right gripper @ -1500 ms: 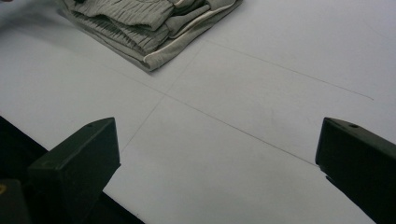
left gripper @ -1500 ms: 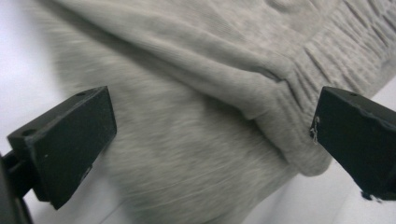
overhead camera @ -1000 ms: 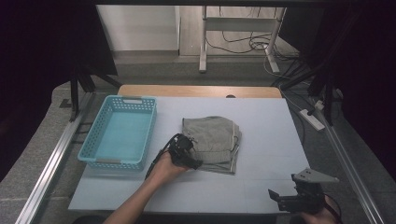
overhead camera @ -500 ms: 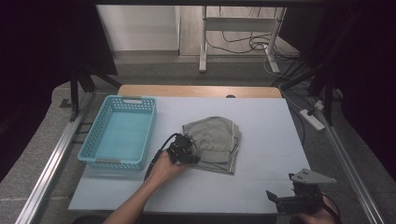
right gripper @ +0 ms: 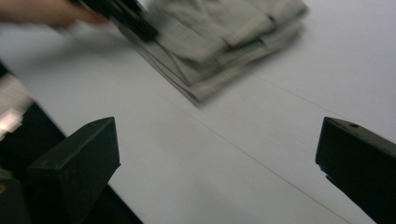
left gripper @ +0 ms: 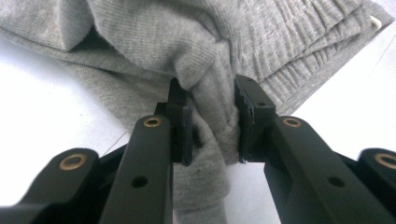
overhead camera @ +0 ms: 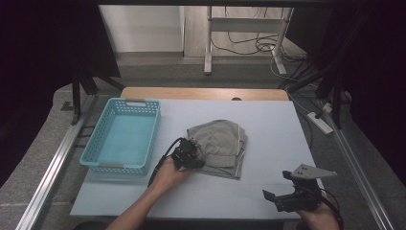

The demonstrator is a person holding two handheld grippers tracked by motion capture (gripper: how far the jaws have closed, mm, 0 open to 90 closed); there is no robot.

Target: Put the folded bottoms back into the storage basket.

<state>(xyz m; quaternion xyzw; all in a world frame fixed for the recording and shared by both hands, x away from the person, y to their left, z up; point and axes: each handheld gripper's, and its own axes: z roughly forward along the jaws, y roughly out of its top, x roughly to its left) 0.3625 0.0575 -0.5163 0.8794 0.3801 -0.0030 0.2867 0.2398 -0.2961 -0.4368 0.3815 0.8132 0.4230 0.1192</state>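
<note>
On the white desk (overhead camera: 268,120), between the blue basket (overhead camera: 123,135) at its left and the bare right half, lies the folded grey garment (overhead camera: 221,146), a few layers thick. The biggest risk is that a lift now takes only part of it: the left hand-held gripper (left gripper: 212,123) has just closed on a bunched ridge of cloth at the near left edge, and judging by the left gripper view the pinch gathers the upper fold rather than the whole stack, so the layers beneath could stay behind or the pile could fall open on its way to the basket. A lesser risk is the ridge sliding out of the pads (left gripper: 183,122), since soft knit compresses and little cloth sits deep between them. Dragging instead of lifting would also smear the stack across the desk. As for pose, the left forearm (overhead camera: 143,203) reaches in from the bottom edge, slanting up and right, its hand (overhead camera: 168,172) low over the desk. The right hand-held gripper (overhead camera: 287,199) hovers near the desk's front right corner, well apart from the garment, jaws wide and empty, pointing towards it.
</note>
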